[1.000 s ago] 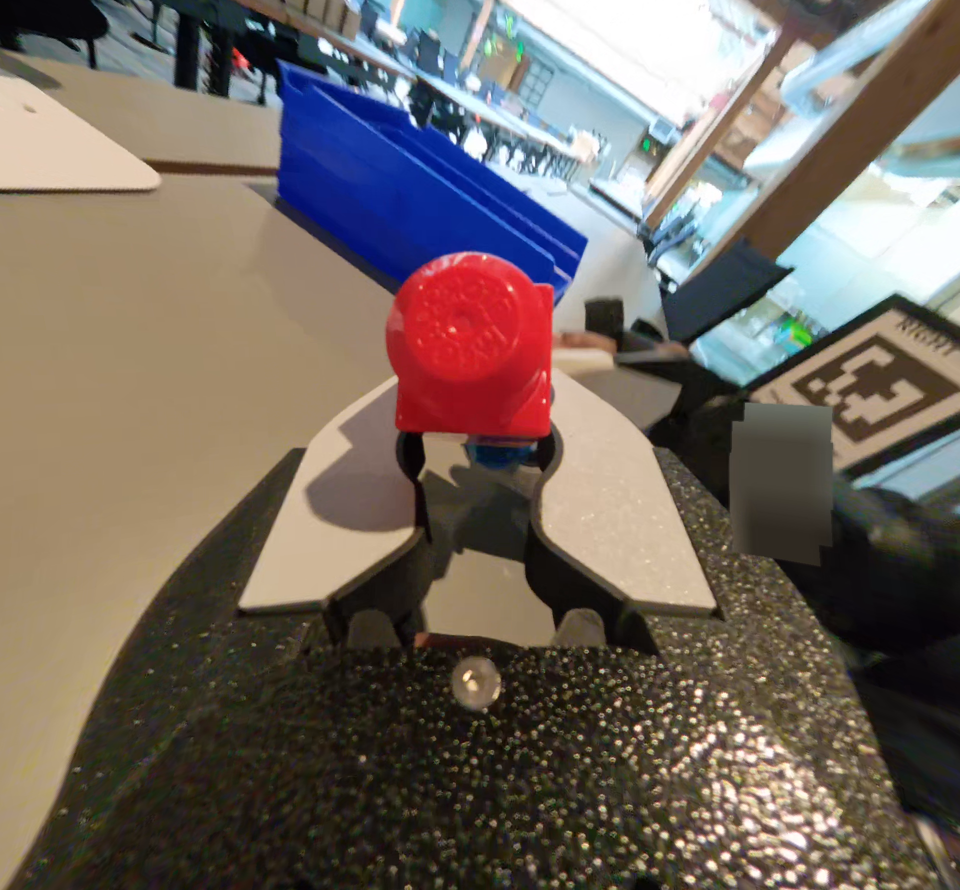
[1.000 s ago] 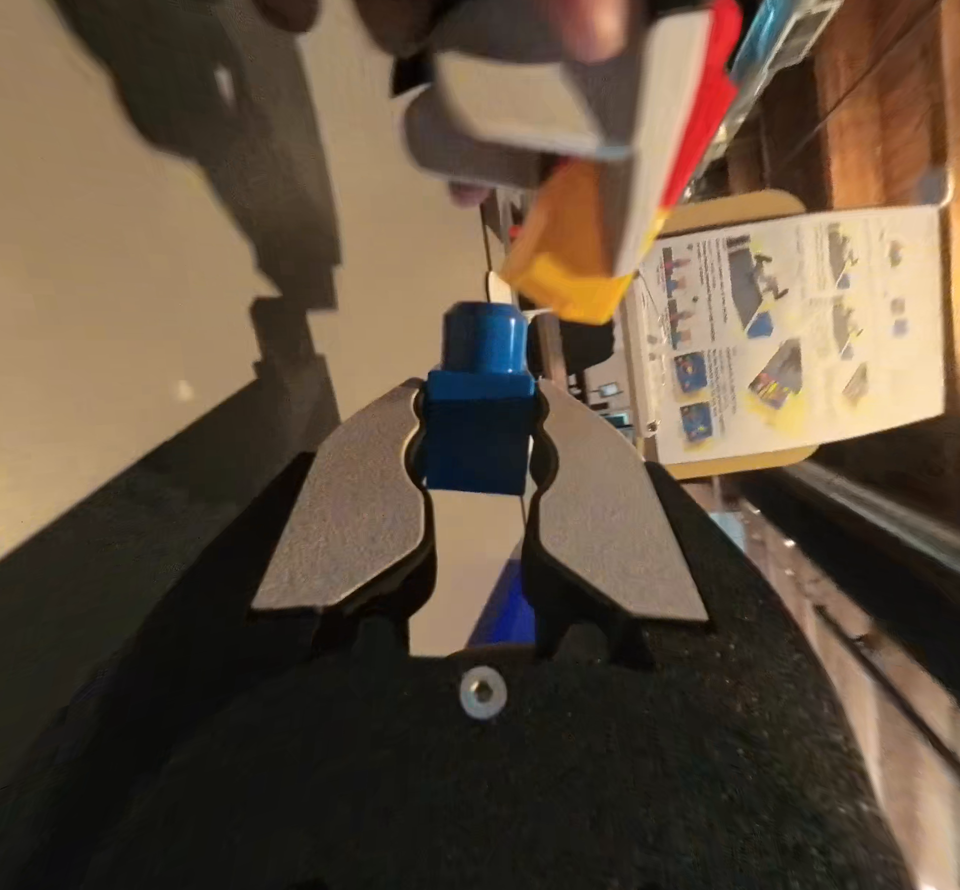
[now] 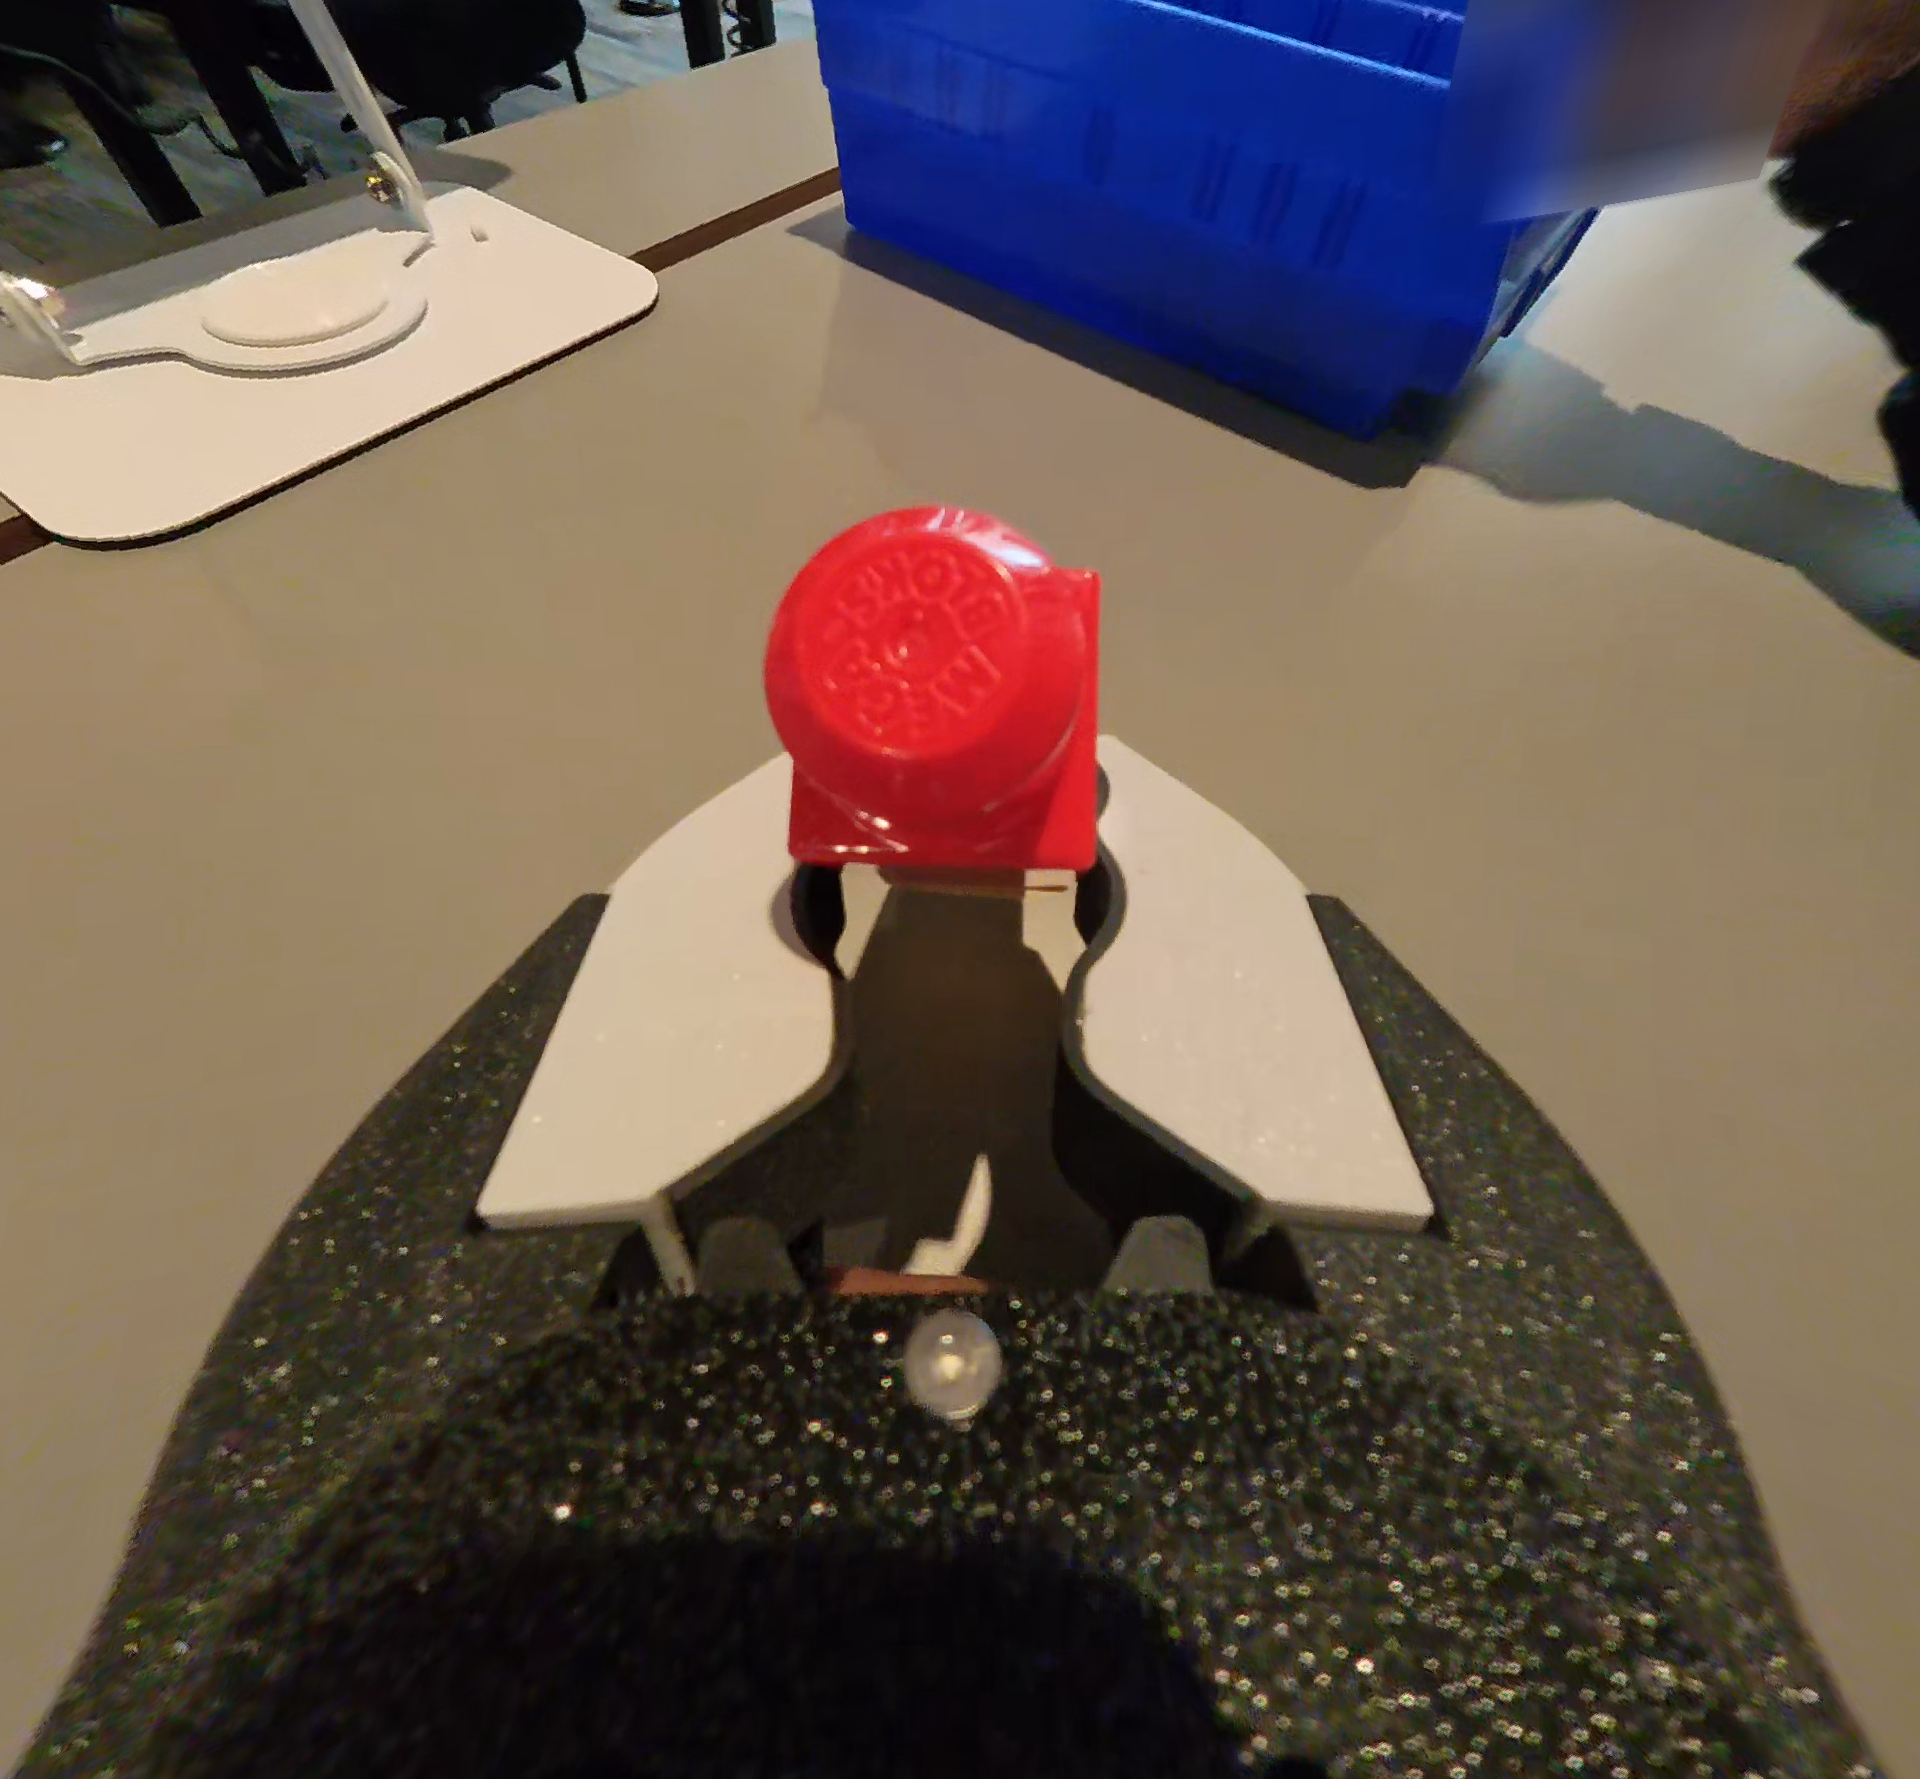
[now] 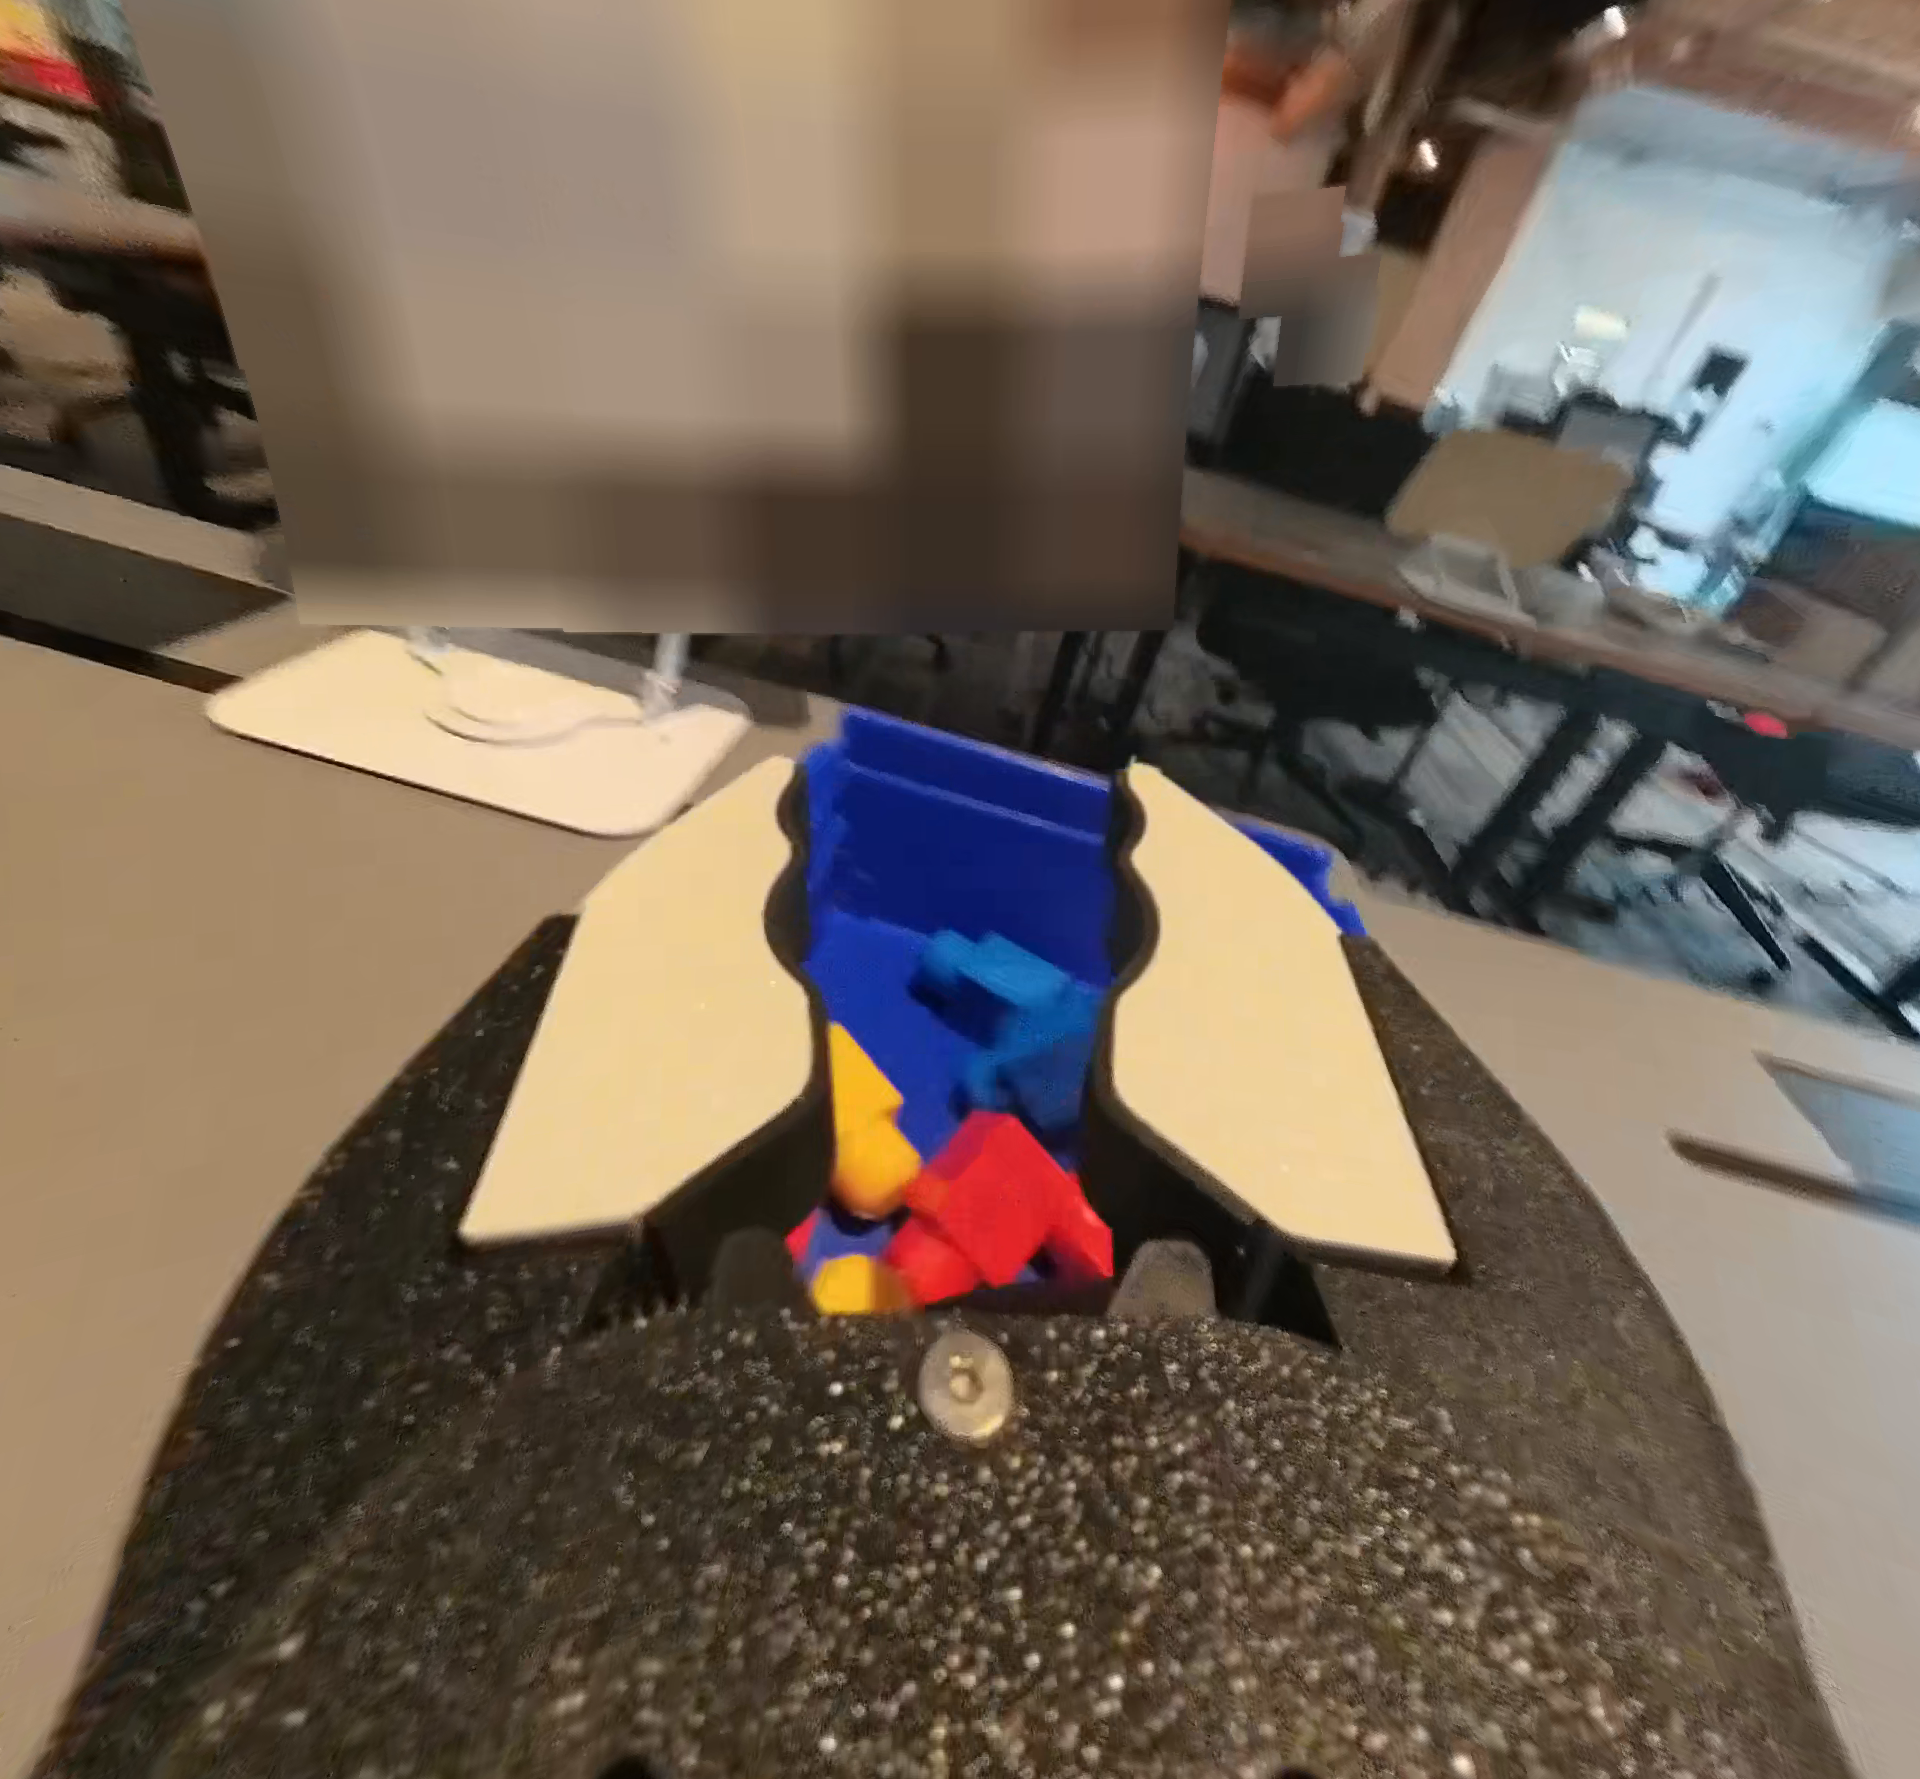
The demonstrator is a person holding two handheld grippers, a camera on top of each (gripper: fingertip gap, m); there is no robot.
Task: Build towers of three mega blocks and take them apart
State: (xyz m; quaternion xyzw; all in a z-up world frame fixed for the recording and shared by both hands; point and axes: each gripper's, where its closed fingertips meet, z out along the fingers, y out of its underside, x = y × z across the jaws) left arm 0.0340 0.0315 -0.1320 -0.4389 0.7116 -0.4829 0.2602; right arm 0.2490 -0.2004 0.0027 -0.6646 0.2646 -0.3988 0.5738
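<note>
Blocks (image 4: 966,1158) lie in the bin (image 4: 966,856), base plate (image 4: 488,742) left.

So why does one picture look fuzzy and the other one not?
Right wrist view: smeared by motion, so the bin and blocks look soft. Left wrist view: sharp, with glare on the red block and dark shadows across the table.

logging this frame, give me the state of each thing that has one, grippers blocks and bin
left gripper: shut on the red block
red block: held above the table, stud toward the camera
right gripper: open, empty, over the bin
blue bin: open-topped, on the table
loose blocks: red, yellow and blue, jumbled in the bin
</note>
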